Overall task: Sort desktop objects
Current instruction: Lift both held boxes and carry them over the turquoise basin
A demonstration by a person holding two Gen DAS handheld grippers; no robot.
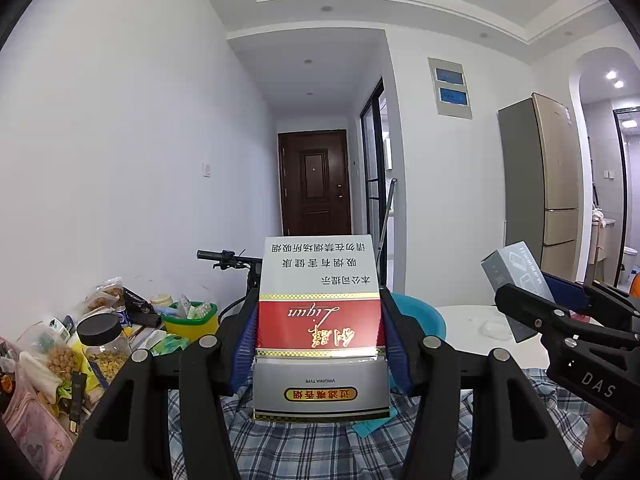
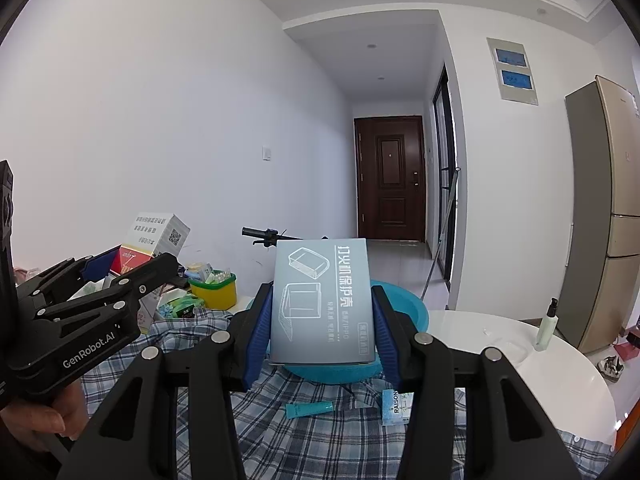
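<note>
- Left tool (image 1: 318, 344) gripping the red-and-white cigarette carton (image 1: 320, 320) by its two sides, upside down, lifted clear of the plaid cloth (image 1: 304, 448) — likely for carrying to a sorted spot.
- Right tool (image 2: 322, 332) clamping the grey lighter-case box (image 2: 324, 300) likewise, raised above the blue basin (image 2: 404, 308).
- Leaving cluttered snacks at nine o'clock and the desk (image 2: 560, 384) at three o'clock — possible drop zones.
</note>
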